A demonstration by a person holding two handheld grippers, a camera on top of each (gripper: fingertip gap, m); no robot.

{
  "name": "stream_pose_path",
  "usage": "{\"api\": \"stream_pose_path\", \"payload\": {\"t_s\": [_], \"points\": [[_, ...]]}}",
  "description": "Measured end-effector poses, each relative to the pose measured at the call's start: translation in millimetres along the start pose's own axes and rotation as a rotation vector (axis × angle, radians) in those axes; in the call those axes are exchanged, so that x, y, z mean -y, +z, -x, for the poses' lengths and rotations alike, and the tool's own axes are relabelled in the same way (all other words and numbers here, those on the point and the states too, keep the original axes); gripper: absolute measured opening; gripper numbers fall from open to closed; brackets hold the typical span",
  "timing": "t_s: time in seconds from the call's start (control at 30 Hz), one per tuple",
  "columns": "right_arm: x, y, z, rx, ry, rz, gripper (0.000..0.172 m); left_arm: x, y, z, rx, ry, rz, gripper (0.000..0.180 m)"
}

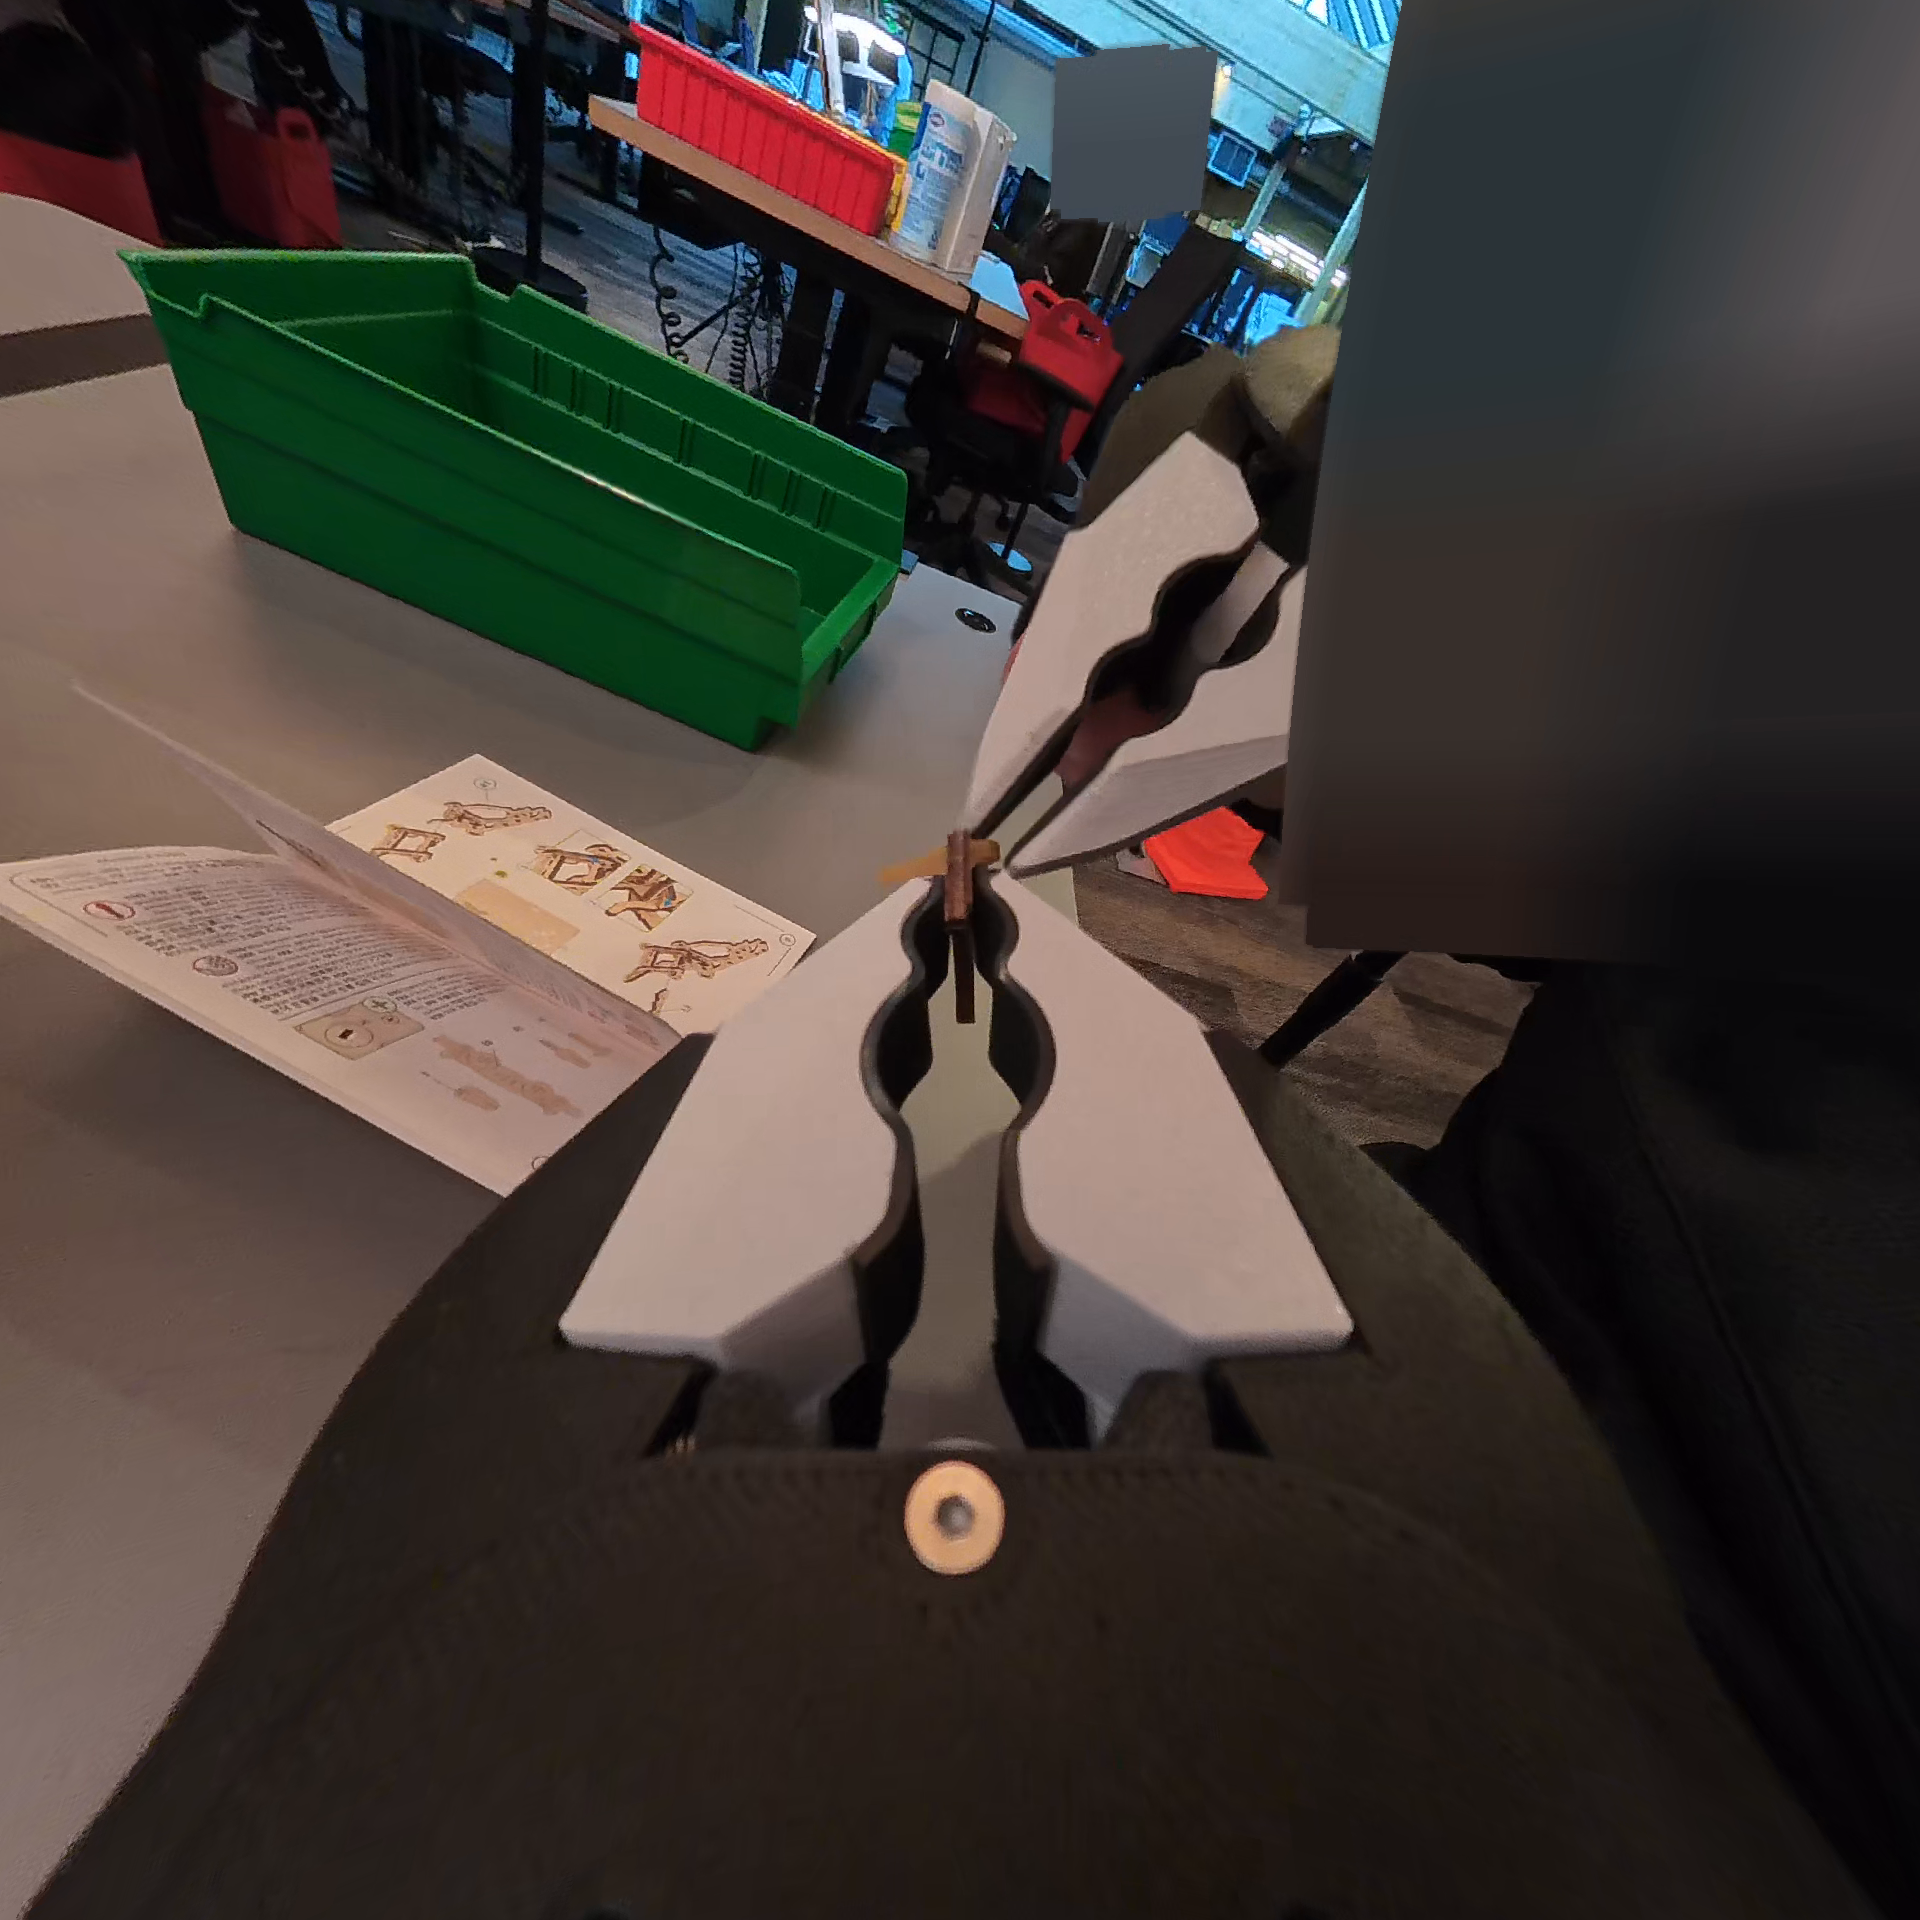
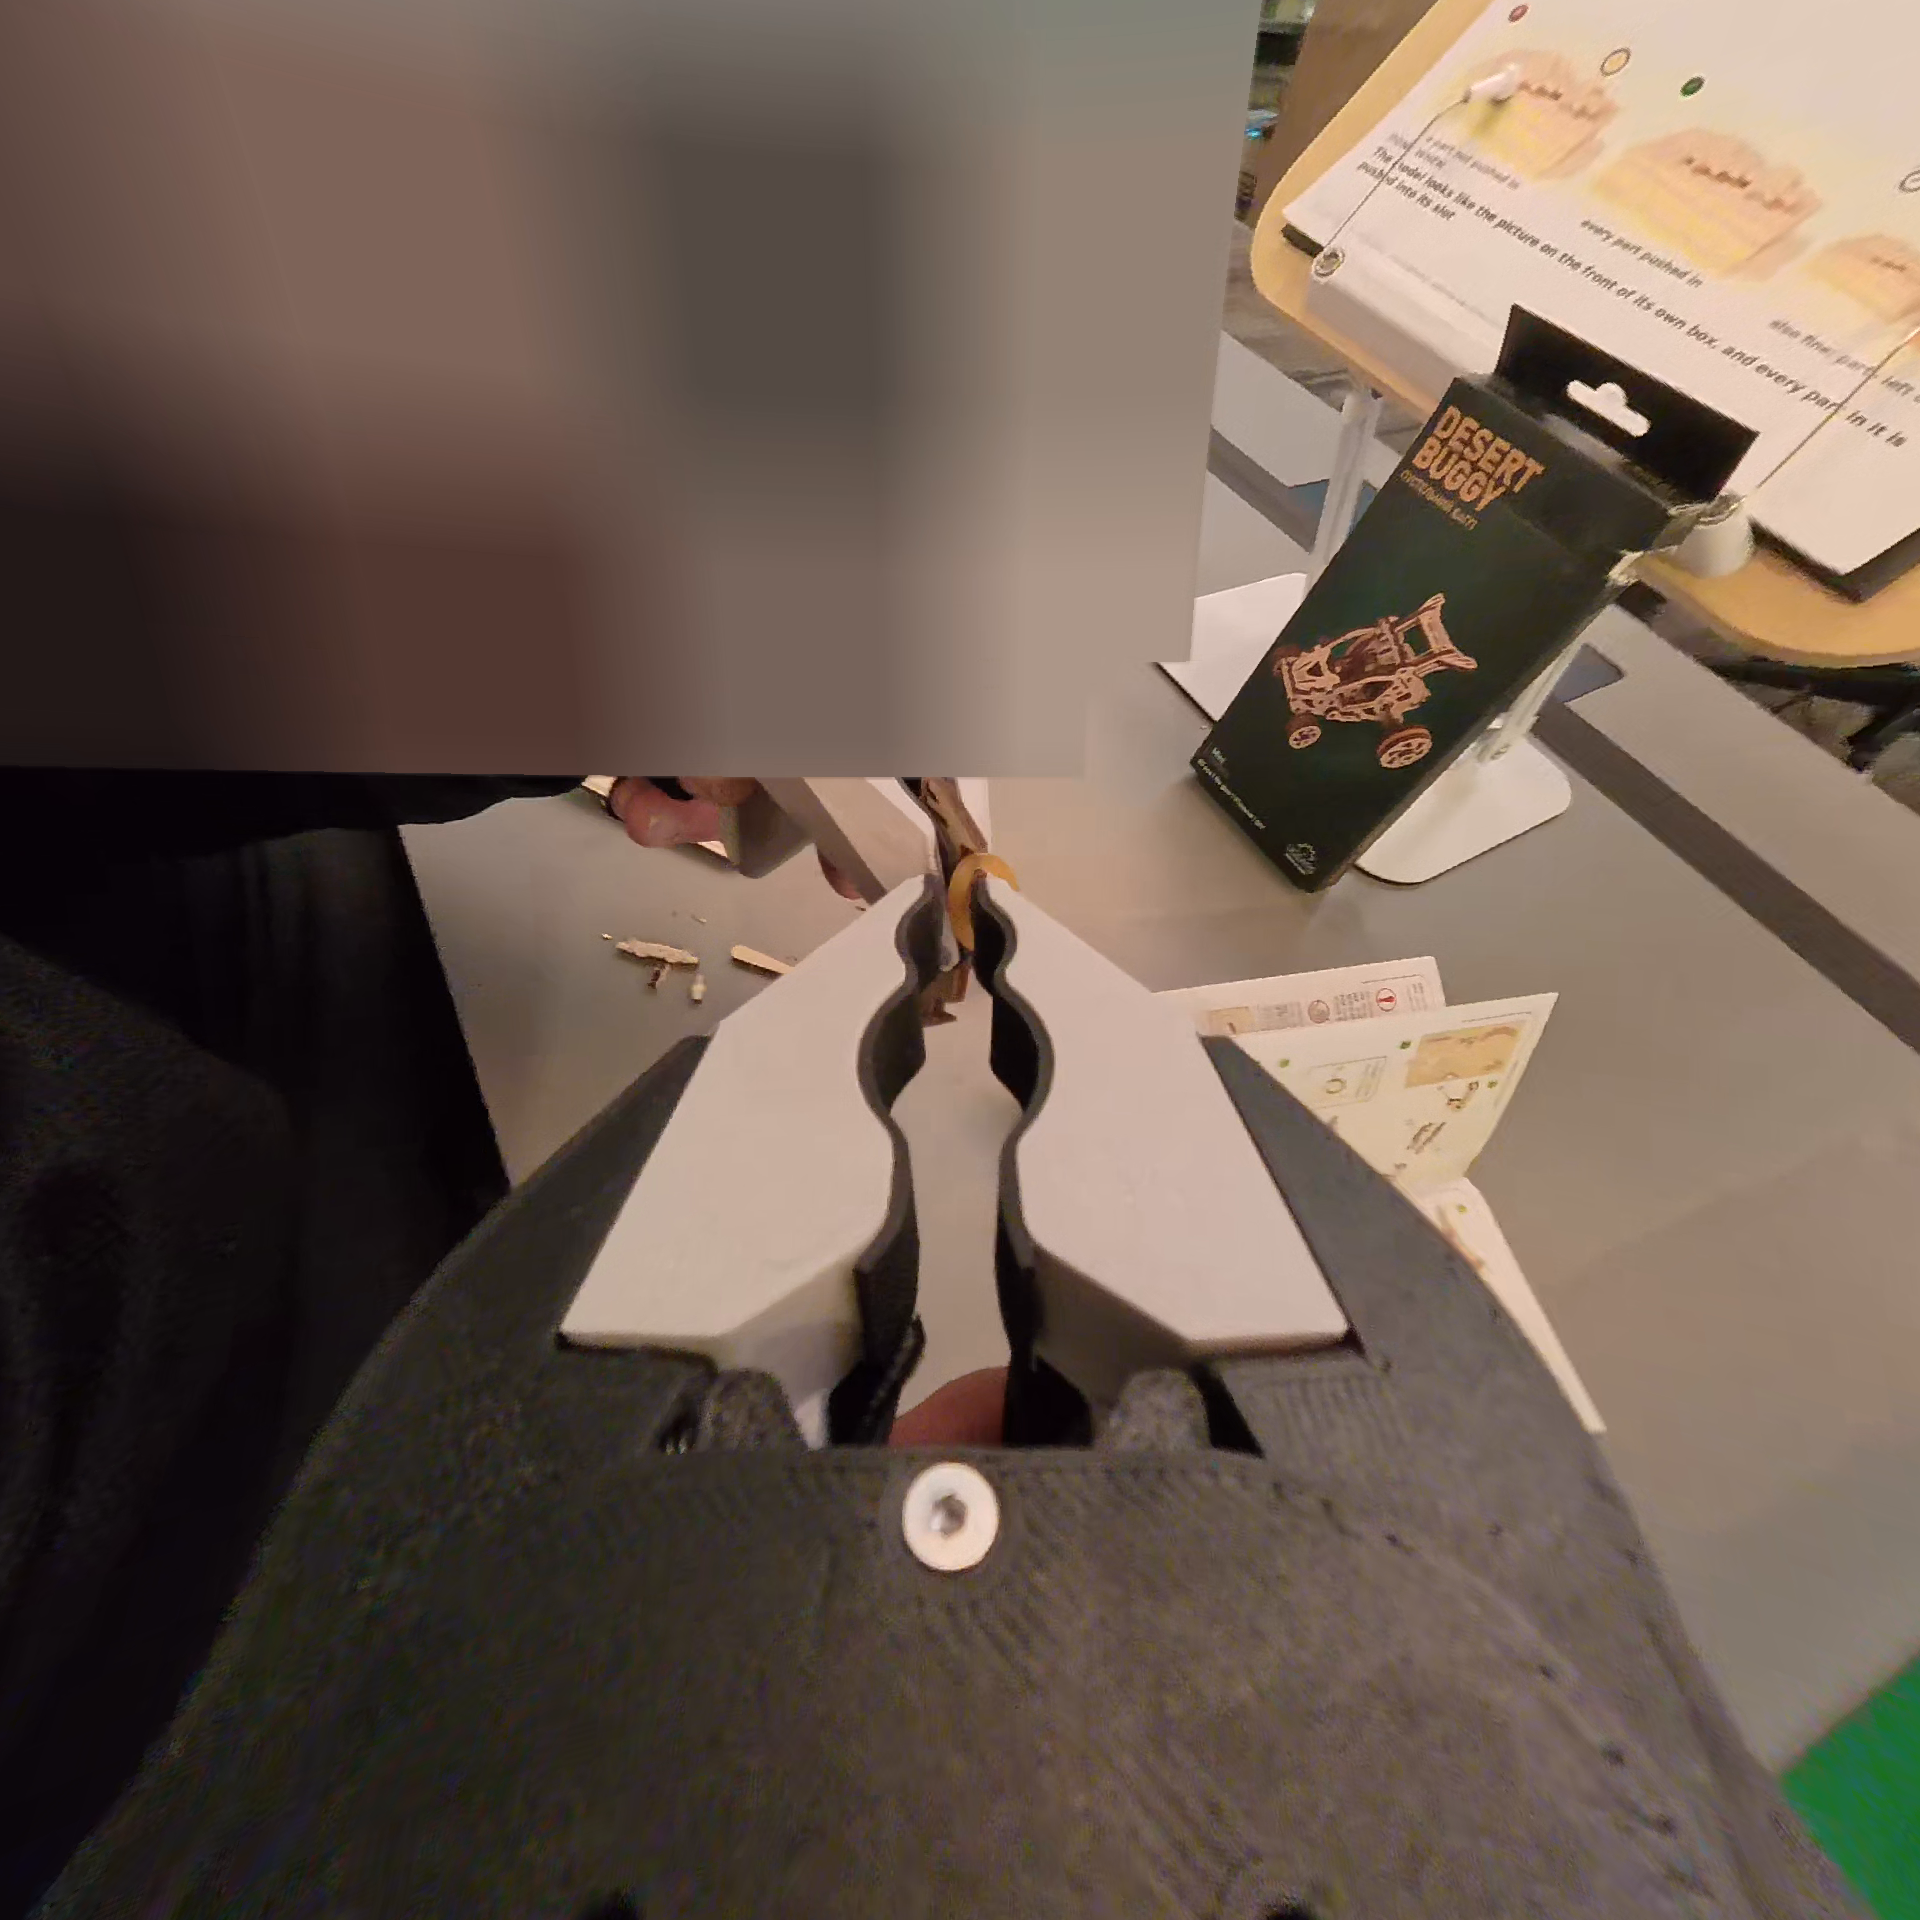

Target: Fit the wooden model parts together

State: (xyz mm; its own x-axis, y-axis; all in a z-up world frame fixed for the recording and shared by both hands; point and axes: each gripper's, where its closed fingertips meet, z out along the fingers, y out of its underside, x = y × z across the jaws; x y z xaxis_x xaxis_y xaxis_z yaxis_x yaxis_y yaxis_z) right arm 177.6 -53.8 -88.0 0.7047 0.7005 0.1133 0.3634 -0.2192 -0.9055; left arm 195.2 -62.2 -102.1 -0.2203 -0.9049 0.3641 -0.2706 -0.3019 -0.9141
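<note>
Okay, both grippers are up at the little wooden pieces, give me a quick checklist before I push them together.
1. Left gripper shut on thin dark brown wooden strip: ok.
2. Right gripper pinching curved yellowish band piece: ok.
3. Yellowish piece crosses the strip at its top: ok.
4. Fully seated in slot: cannot tell.
5. Folded paper instruction leaflet open on grey table: ok.
6. Small loose wooden bits lie apart from both grippers: ok.

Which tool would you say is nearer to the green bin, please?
Likely the right tool: its fingers reach in just past the green bin's near end. The left tool sits further back, the bin ahead to its left beyond the booklet.
</note>
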Motion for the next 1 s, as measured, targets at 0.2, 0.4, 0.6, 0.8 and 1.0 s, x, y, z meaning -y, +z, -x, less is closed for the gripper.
{"api": "stream_pose_path", "payload": {"t_s": [0.2, 0.4, 0.6, 0.8, 1.0], "points": [[5.3, -3.2, 5.4, 0.104, 0.125, -0.031, 0.000, 3.1, -1.9, -8.8, -0.001, 0.073, 0.012, 0.001], [9.7, -8.9, 10.6, 0.094, 0.023, 0.049, 0.000, 6.7, -3.1, -14.5, 0.008, 0.095, 0.026, 0.001], [14.6, -12.0, 12.1, -0.014, -0.146, 0.167, 0.000, 10.5, -5.2, -16.7, 0.078, 0.132, 0.052, 0.001], [14.8, -14.0, 11.8, -0.146, -0.275, 0.269, 0.000, 11.8, -7.0, -20.5, 0.144, 0.183, 0.079, 0.001], [20.7, -19.8, 16.7, -0.227, -0.342, 0.307, 0.000, 14.3, -8.4, -24.6, 0.205, 0.246, 0.091, 0.001]]}}
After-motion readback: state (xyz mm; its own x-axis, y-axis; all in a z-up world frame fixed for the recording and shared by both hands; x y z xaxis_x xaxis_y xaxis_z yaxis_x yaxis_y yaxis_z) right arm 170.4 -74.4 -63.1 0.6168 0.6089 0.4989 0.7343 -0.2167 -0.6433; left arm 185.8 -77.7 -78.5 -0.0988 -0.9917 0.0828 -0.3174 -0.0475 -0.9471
